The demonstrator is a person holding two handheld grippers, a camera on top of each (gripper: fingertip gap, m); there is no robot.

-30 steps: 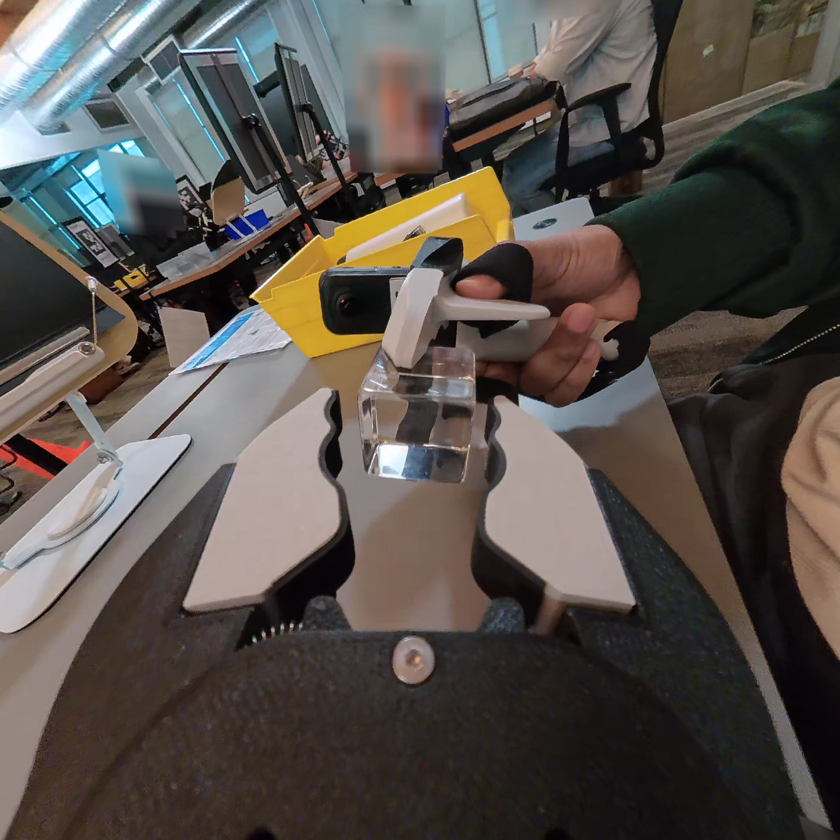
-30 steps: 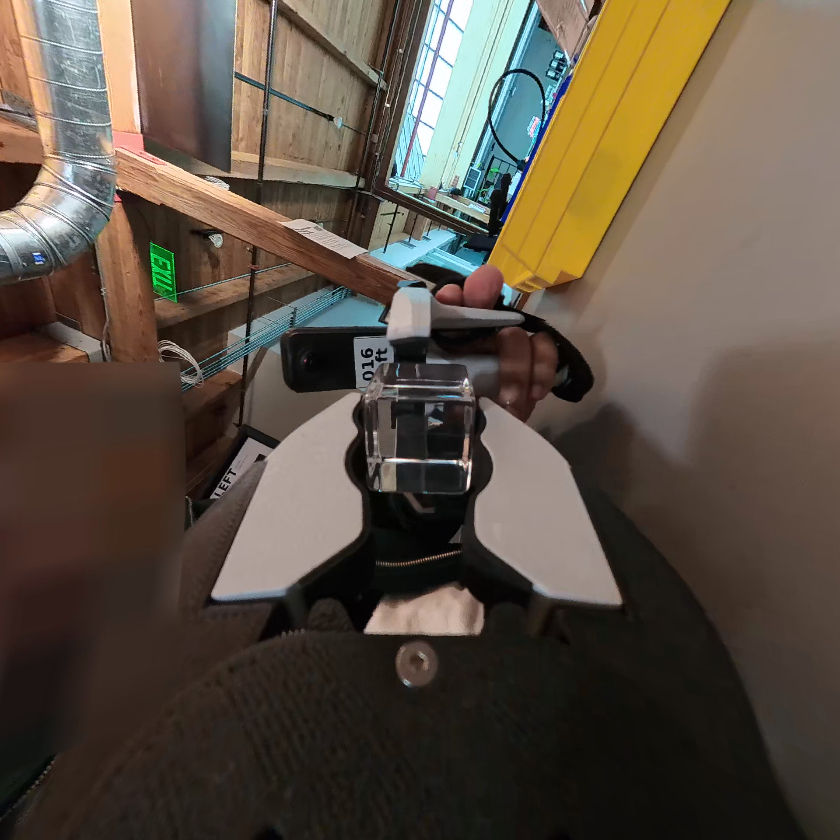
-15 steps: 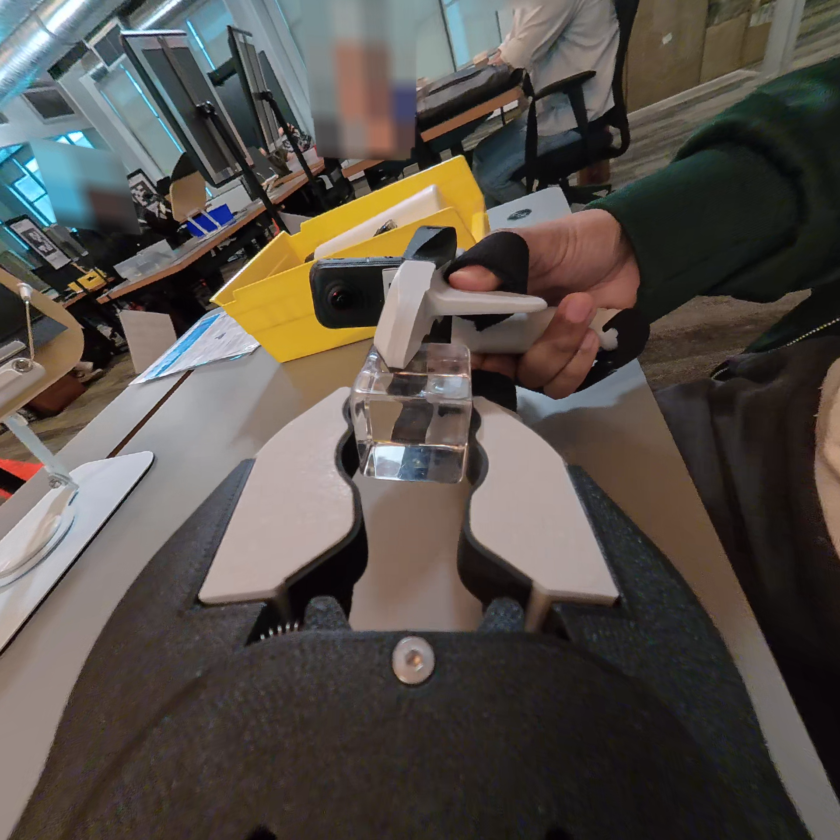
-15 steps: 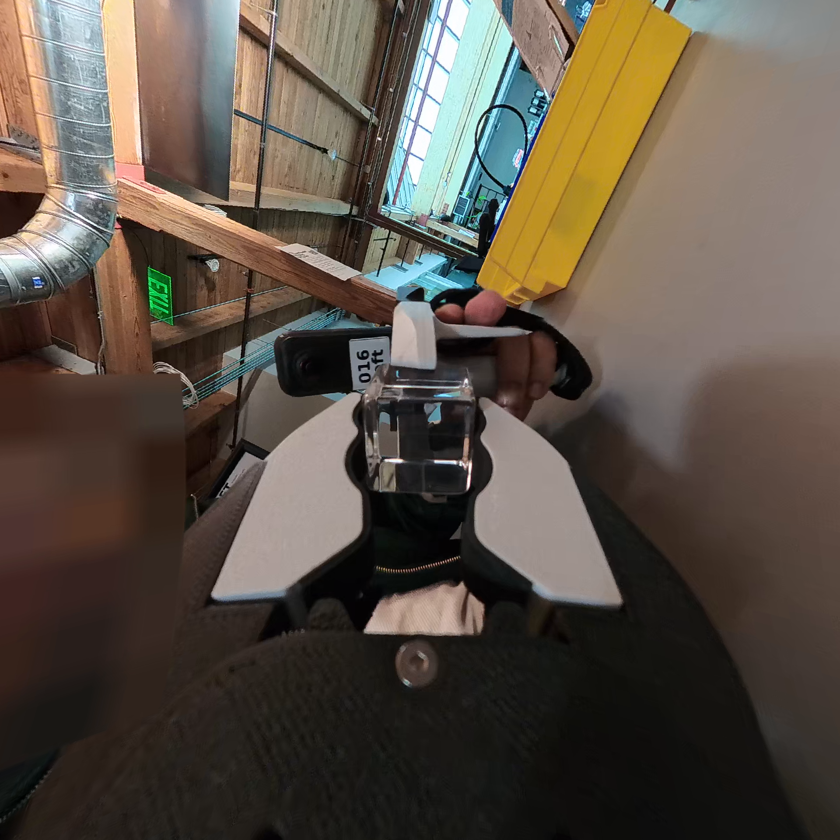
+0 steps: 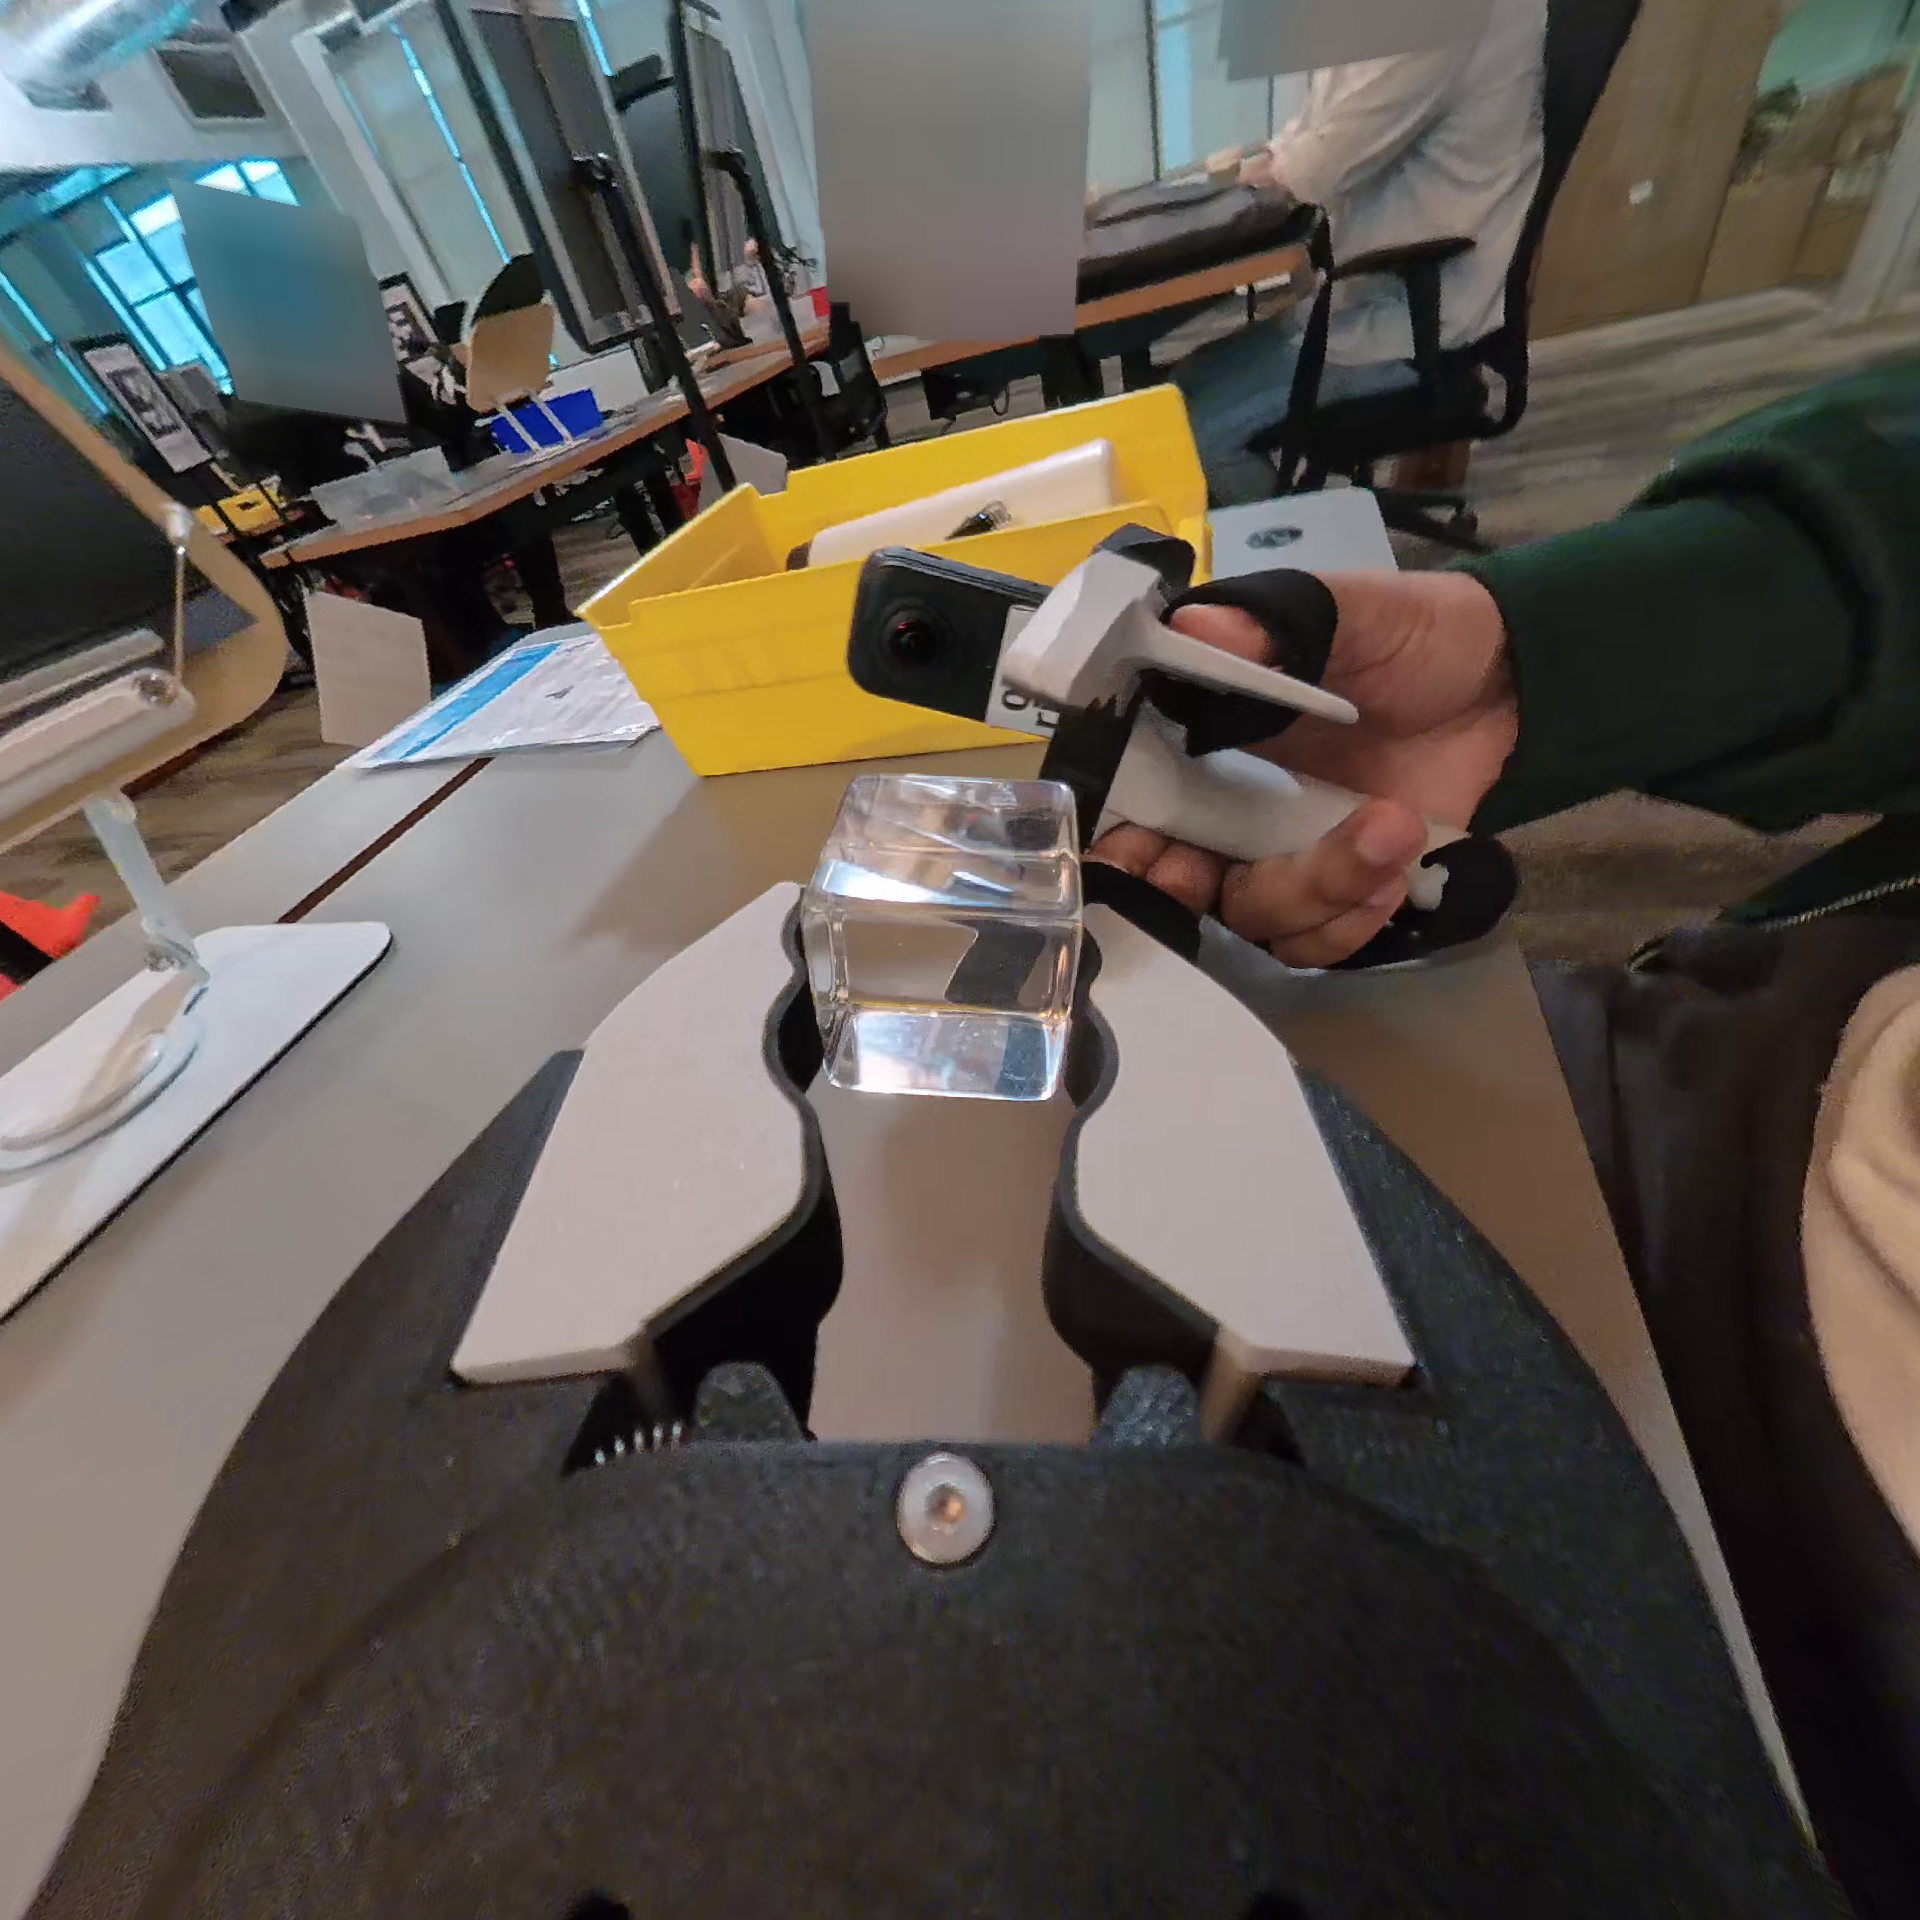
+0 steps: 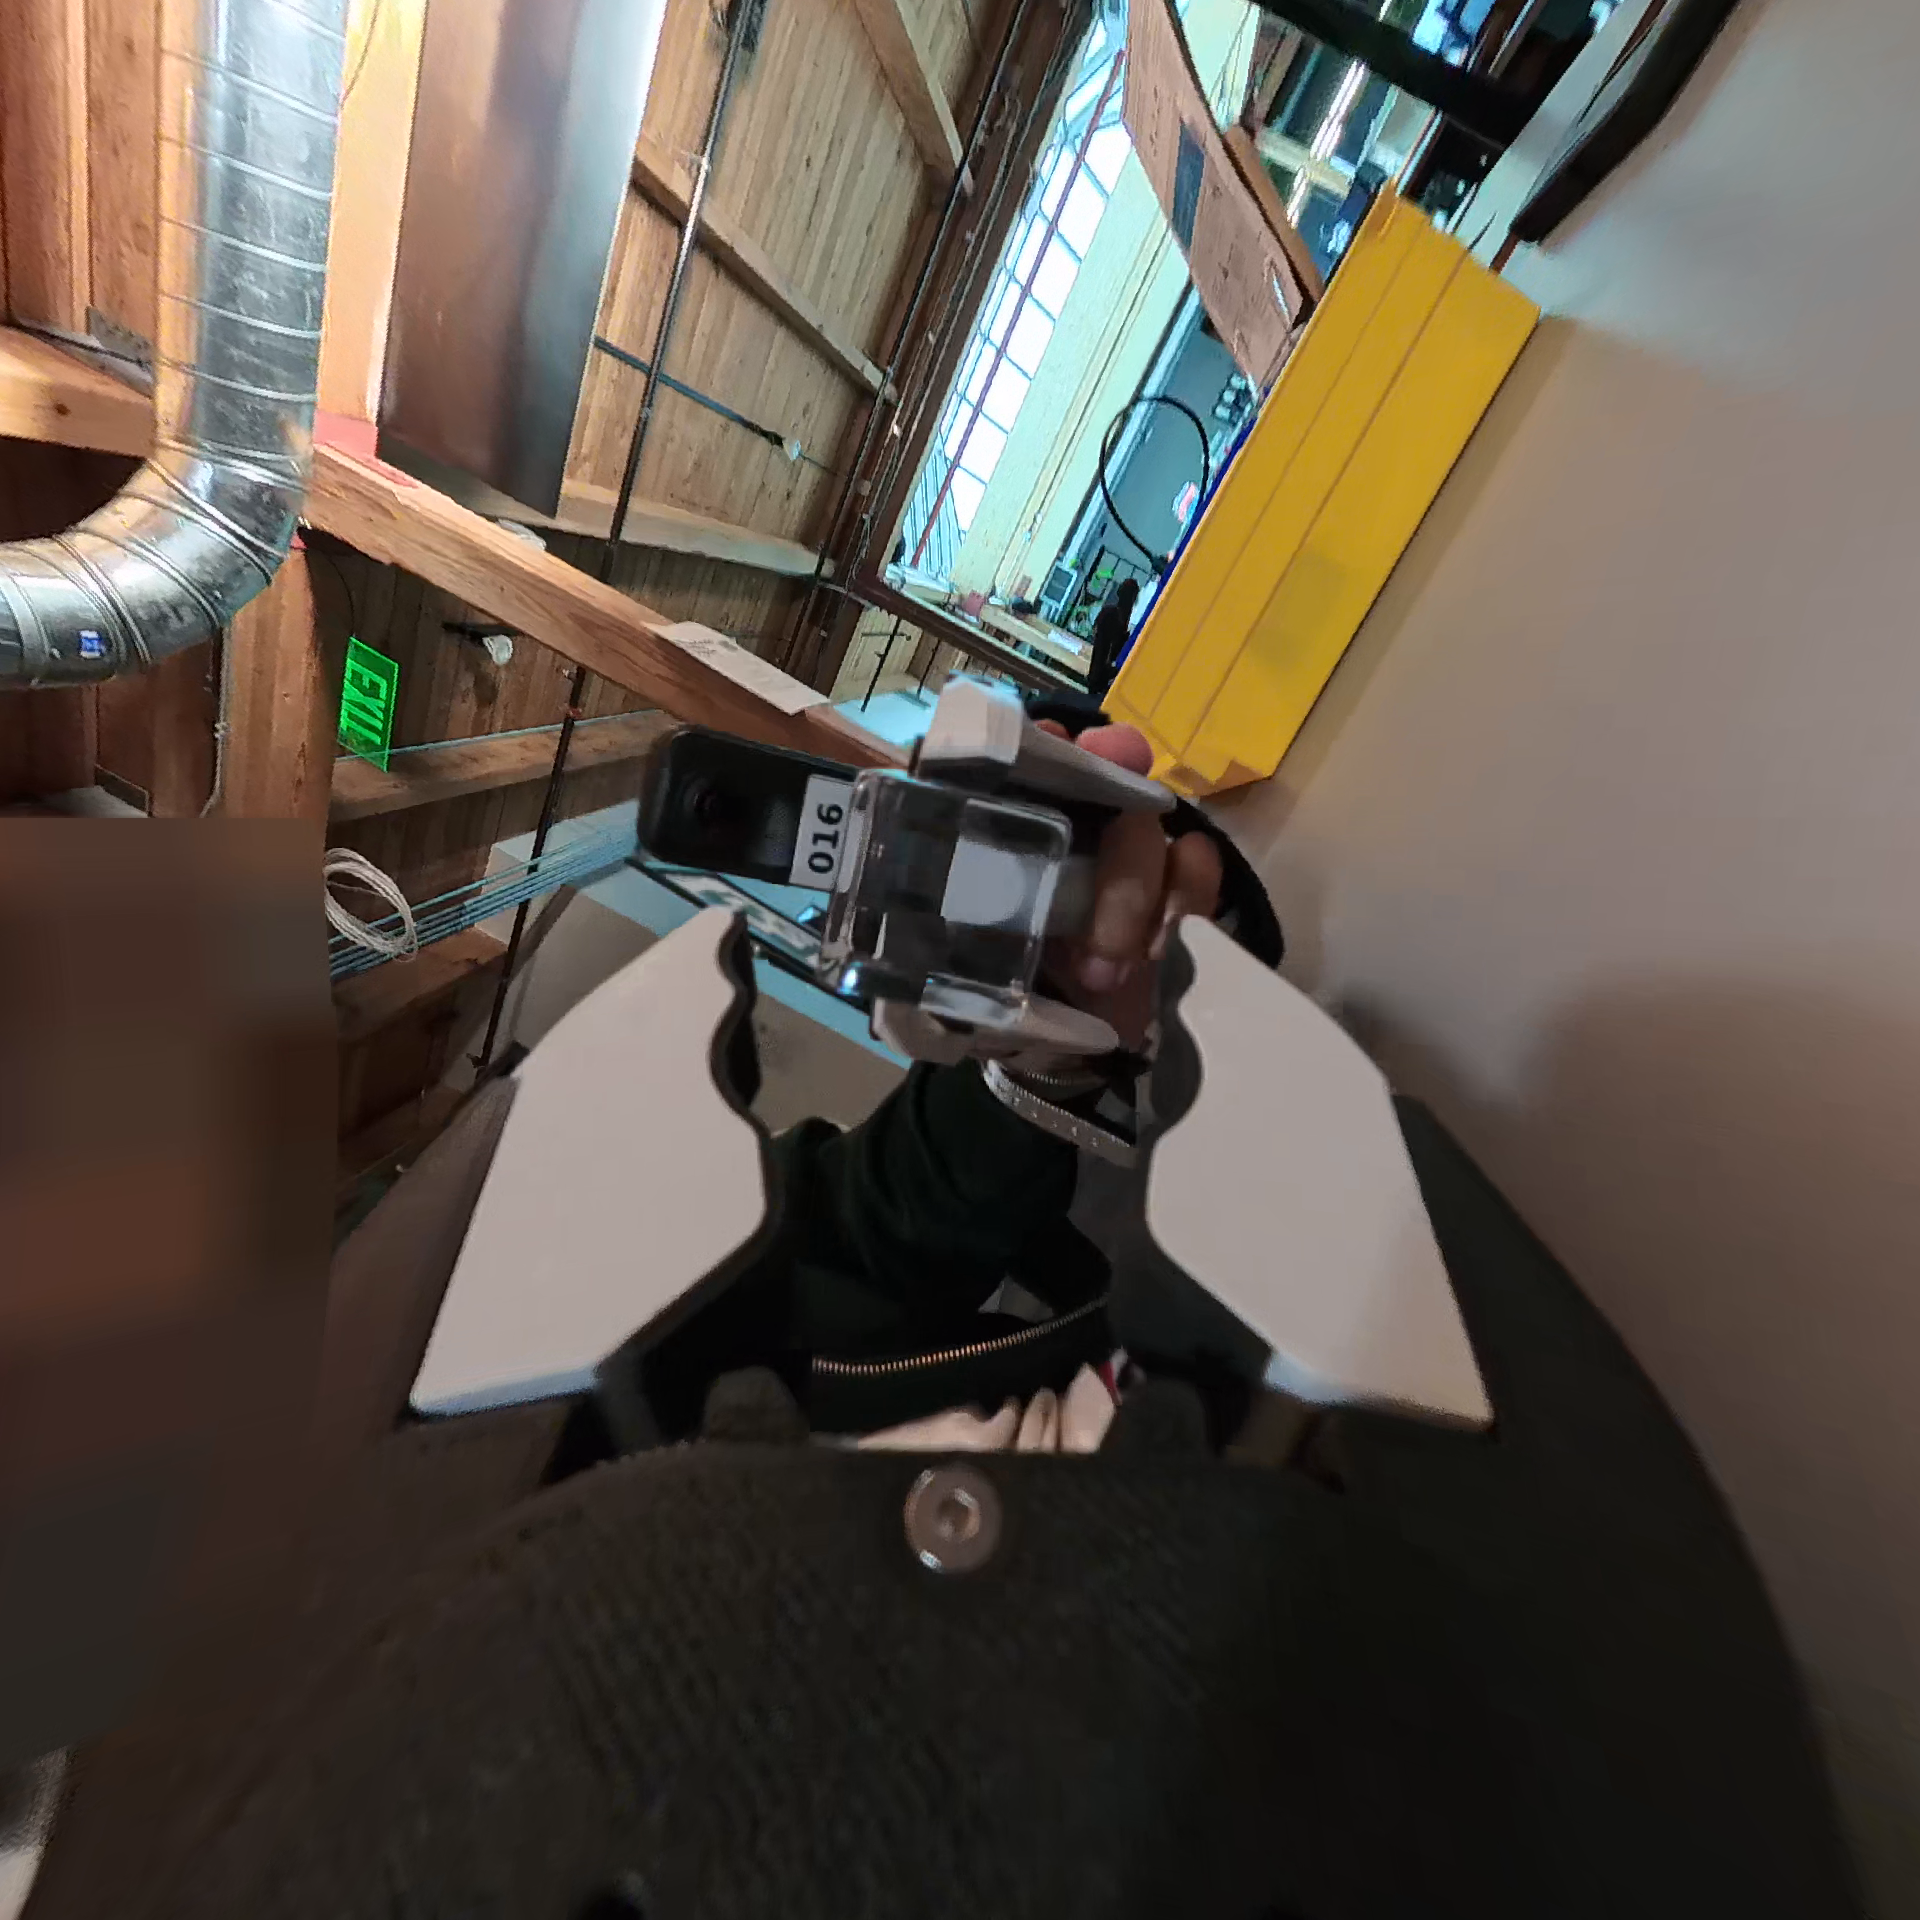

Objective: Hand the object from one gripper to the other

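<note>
Left wrist view showed the left tool (image 5: 940,987) clamped on a clear cube (image 5: 940,951), its two pale fingers (image 5: 675,1122) pressed against the cube's sides, so the cube sat at the fingertips above the grey tabletop (image 5: 582,883). Beyond the cube and a little to its right, a hand (image 5: 1371,748) in a dark green sleeve held the right tool (image 5: 1101,665), which was apart from the cube and touched none of its faces. A yellow bin (image 5: 821,655) stood on the tabletop behind the cube, with a printed sheet (image 5: 520,707) lying to the bin's left. A white stand base (image 5: 187,1029) rested well to the cube's left.

In the right wrist view, the right tool (image 6: 951,966) had its fingers (image 6: 1288,1122) spread wide with nothing between them. The cube (image 6: 945,904) appeared ahead of those fingertips, gripped by the left tool (image 6: 966,883), whose small black camera (image 6: 727,810) pointed back from the cube's left. The yellow bin (image 6: 1340,478) sat past the cube against the tabletop (image 6: 1662,727).
</note>
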